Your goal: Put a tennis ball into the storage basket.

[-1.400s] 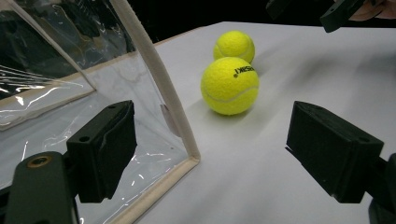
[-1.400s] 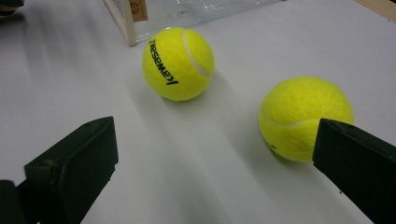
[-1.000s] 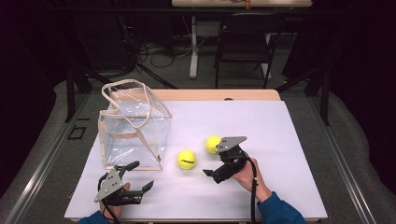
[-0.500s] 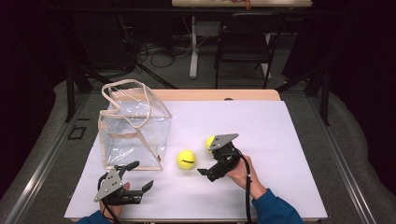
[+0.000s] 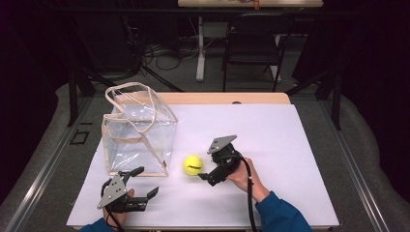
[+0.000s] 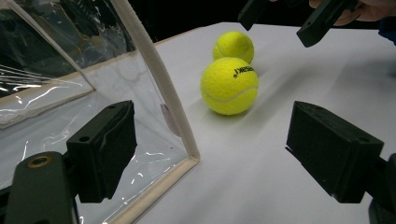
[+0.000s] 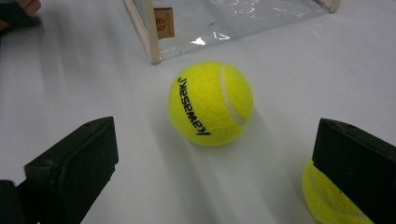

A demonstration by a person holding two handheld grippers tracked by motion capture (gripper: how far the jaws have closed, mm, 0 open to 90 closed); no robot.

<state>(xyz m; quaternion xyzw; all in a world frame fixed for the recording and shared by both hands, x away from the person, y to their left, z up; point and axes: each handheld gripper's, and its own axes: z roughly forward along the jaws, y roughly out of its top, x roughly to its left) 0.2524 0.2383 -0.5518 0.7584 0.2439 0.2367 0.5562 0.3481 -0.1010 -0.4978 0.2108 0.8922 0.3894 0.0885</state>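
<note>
Nearest to me, at the front left of the white table [image 5: 300, 145], my left gripper [image 5: 138, 195] rests low on the surface with its jaws spread wide and nothing between them. In the left gripper view one jaw stands in front of the clear plastic wall of the bag, the other over bare table.

A little farther in and to the right, my right gripper [image 5: 205, 176] is held in my hand [image 5: 244, 176], tilted down toward the table. Its jaws are likewise released and wide apart, gripping nothing. In the right gripper view they frame the near tennis ball [image 7: 210, 103], which lies on the table ahead of them, apart from both jaws; the black lettering "Kawasaki" runs along its side.

The second tennis ball [image 7: 327, 198] lies just beside my right gripper's right-hand jaw, which partly hides it; whether the two touch I cannot tell. In the left gripper view this ball [image 6: 233, 45] sits just behind the near ball [image 6: 229, 85], close to it.

Beyond the near ball, to its left, stands the transparent bag [image 5: 138, 135], upright with cream edging and handles, its lower corner near the ball but apart from it.

Farthest back, beyond the table on the floor, stands a dark chair [image 5: 251, 48].
</note>
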